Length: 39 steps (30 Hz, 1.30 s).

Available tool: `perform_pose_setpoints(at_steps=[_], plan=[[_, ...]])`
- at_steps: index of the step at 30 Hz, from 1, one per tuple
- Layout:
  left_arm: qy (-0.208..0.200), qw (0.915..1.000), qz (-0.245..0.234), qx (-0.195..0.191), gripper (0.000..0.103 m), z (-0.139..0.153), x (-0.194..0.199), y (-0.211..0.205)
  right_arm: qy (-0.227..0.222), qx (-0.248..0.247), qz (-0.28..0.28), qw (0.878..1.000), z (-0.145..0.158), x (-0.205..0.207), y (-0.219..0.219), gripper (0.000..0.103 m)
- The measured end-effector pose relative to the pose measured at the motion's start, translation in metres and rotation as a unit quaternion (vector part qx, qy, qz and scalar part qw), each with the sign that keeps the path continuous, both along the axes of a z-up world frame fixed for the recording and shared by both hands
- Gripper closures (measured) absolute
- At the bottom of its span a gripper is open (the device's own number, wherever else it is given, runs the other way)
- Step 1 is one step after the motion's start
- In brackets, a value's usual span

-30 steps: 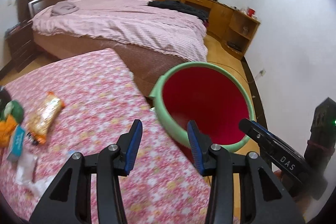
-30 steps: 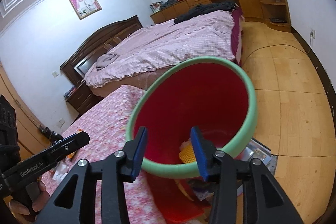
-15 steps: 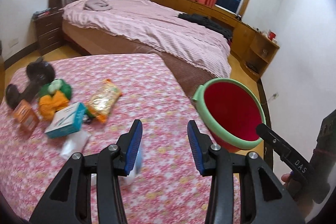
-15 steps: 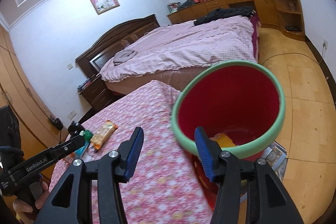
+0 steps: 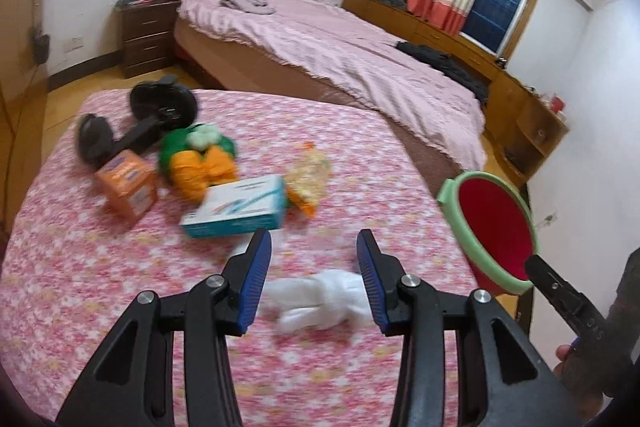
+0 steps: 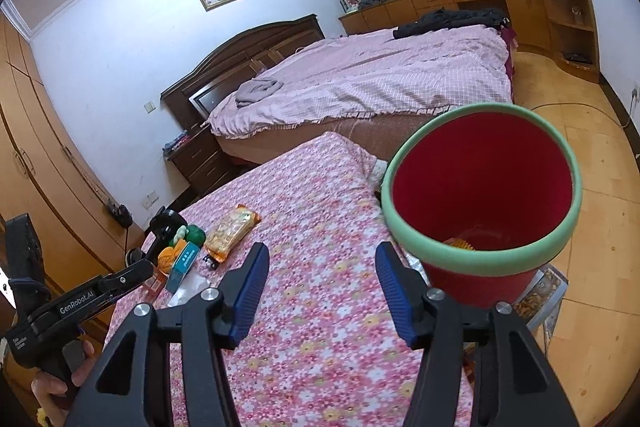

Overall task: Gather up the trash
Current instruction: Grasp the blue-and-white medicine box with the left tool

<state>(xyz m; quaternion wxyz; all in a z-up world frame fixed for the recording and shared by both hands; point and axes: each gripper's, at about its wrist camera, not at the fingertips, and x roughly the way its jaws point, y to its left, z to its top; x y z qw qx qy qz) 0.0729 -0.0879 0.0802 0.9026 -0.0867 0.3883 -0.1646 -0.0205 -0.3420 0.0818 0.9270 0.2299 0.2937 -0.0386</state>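
Where legible, "GenRobot.AI" on left tool (image 6: 132,277)

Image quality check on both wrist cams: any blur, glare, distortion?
Left wrist: motion blur smears the white tissue, teal box and floral cloth; the left tongs stay sharp. Right wrist: crisp, red bin and right tongs well defined. Both: strong fisheye bending of walls, dark vignette corners, even indoor light, no glare, night-dark window.
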Motion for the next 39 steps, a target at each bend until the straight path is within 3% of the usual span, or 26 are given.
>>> perform_pose_setpoints(at_steps=[8,13,19,22,26,29,33,36,39], plan=[[0.016,0.9991,0.037,0.01,0.058,-0.018,0.02,0.023,0.023,0.008,0.014,1.0,-0.017,0.015,0.011,0.044],[0.035,0.9989,0.022,0.022,0.058,-0.03,0.039,0.01,0.034,0.014,0.015,0.999,-0.025,0.025,0.01,0.044],[0.015,0.9948,0.018,0.099,0.054,-0.041,0.049,-0.023,0.042,0.024,0.017,0.999,-0.032,0.034,0.002,0.044],[-0.004,0.9842,0.036,0.173,0.054,-0.047,0.052,-0.039,0.044,0.024,0.017,0.999,-0.034,0.036,-0.001,0.044],[-0.007,0.9796,0.04,0.197,0.054,-0.054,0.058,-0.046,0.044,0.031,0.011,0.999,-0.039,0.038,-0.01,0.044],[-0.012,0.9796,0.041,0.196,0.054,-0.053,0.063,-0.044,0.044,0.036,0.011,0.998,-0.041,0.041,-0.013,0.044],[-0.021,0.9835,0.043,0.175,0.068,-0.048,0.066,-0.036,0.046,0.04,0.017,0.998,-0.043,0.045,-0.013,0.044],[-0.051,0.9837,0.042,0.167,0.078,-0.037,0.059,-0.028,0.043,0.035,0.02,0.998,-0.041,0.044,-0.01,0.044],[-0.063,0.9876,0.041,0.138,0.081,-0.024,0.052,-0.015,0.041,0.038,0.024,0.998,-0.039,0.043,-0.005,0.044]])
